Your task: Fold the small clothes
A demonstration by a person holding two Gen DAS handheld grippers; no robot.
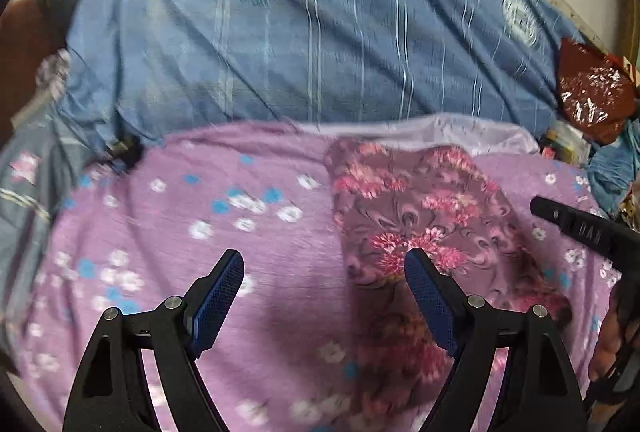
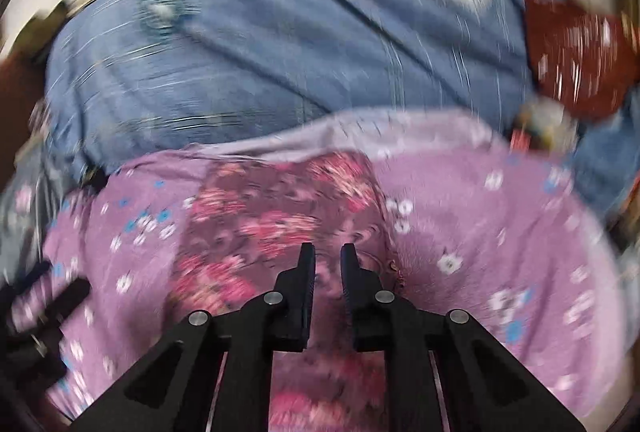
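A dark floral garment (image 1: 436, 224) lies flat on the lilac flowered sheet (image 1: 224, 232) near the bed's front edge — the left tool (image 1: 324, 268) hangs above it, fingers wide apart, while the right tool (image 2: 328, 252) hovers with fingers nearly together — gripping nothing.

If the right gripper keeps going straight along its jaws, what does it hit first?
Most likely the maroon floral garment lying on the lilac flowered sheet. The right gripper, jaws nearly closed and empty, points down at it. The frame is blurred, so depth is uncertain.
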